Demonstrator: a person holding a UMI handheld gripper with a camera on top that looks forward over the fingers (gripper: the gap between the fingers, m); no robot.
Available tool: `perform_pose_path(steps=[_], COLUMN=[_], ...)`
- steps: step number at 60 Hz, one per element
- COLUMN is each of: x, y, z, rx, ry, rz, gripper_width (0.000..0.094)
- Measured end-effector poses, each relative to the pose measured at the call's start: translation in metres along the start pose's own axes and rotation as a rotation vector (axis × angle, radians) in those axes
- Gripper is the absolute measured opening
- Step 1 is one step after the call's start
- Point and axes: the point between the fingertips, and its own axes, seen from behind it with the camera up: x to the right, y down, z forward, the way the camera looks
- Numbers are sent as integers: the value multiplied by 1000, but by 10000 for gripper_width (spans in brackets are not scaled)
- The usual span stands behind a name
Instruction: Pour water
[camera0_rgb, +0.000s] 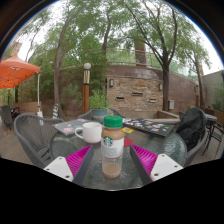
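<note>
A: What does the gripper (112, 163) have hold of?

B: A glass bottle with a green cap and a round green logo on its pale label (112, 146), filled with a light brown drink. It stands upright between the two fingers, and the magenta pads (76, 158) press on it from both sides, so the jaws are closed around the bottle's body at a narrow spread.

A: And where is the bottle relative to the rest?

B: It is over a round glass-topped patio table (140, 152). Just beyond it and a little to the left sits a white ceramic mug (90, 132) with its handle pointing left. Whether the bottle's base touches the glass cannot be told.

A: Anything else on that table?

B: Flat papers or magazines (68, 127) lie behind the mug, and a dark patterned board (152, 126) lies further back to the right.

A: The surroundings?

B: Metal mesh chairs (35, 138) stand around the table, a dark bag (192, 128) rests on one at the right, an orange umbrella (17, 72) is off to the left, and a stone wall (134, 93) with trees stands behind.
</note>
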Motion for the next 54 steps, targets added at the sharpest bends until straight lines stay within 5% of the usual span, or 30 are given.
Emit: perform_pose_path(steps=[10, 12, 14, 15, 31, 44, 54], x=[6, 3, 7, 12, 10, 5, 24], y=[1, 4, 7, 7, 6, 6, -45], z=[45, 48, 54, 58, 57, 63, 91], rx=[29, 27, 21, 15, 51, 31, 42], ry=[92, 112, 141, 149, 161, 130, 164], rz=[5, 15, 25, 33, 83, 40, -220], gripper_width=[798, 680, 462, 447, 442, 273, 272])
